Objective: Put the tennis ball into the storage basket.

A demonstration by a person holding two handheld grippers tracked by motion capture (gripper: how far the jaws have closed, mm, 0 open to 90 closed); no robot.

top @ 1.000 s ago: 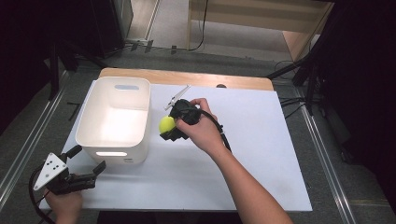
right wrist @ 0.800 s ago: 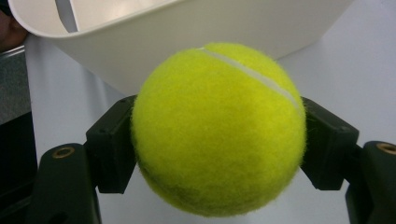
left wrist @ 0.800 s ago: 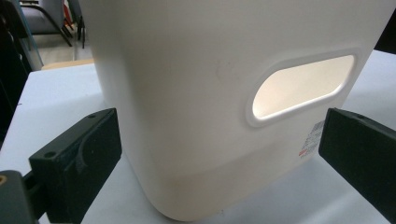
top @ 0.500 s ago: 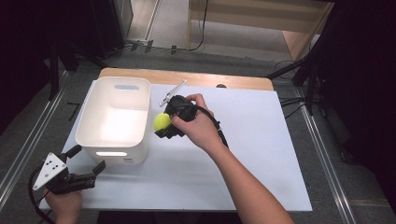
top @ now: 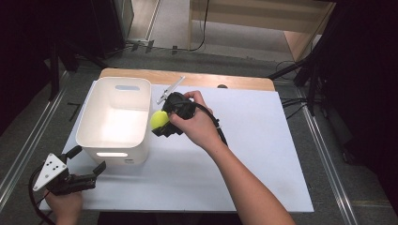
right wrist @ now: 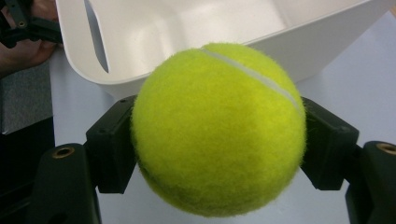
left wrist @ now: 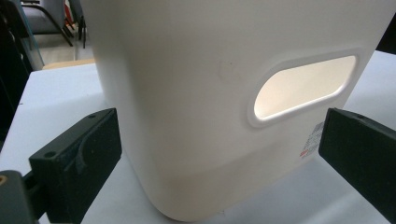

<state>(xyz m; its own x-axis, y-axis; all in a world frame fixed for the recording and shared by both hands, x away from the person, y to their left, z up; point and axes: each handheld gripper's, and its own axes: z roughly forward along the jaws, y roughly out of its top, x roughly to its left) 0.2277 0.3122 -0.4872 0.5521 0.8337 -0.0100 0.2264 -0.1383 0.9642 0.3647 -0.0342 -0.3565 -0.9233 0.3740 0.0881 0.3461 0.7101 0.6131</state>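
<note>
Since the earlier frame my right-hand tongs (top: 159, 123) have carried the fuzzy yellow-green tennis ball (top: 159, 120) leftward and a little up, from out over the white sheet to right against the right rim of the white plastic bin (top: 141, 136); my left hand (top: 65, 206) has not shifted.

Nearest me, at the desk's near left corner, my left tongs (top: 89, 161) stand wide open with nothing between them. Their two black jaws flank the bin's near wall without touching it, the oval handle slot (left wrist: 303, 88) just ahead of them in the left gripper view. Open room there is slim: the white-covered desk (top: 263, 178) ends just behind that hand.

Farther in, my right tongs are clamped on the tennis ball, one black pad (right wrist: 329, 140) pressed into each side, the ball's white seam on top. The ball hangs clear of the desk, just at the bin's right rim, about level with it. In the right gripper view the bin's open, bare inside lies straight ahead beyond the ball.

To the right of my arm the white surface runs free to the near right corner and the right edge. Beyond the ball, near the far wooden edge (top: 225, 80), lies a thin metal-coloured tool (top: 170, 89), just beside the bin's far right corner.
</note>
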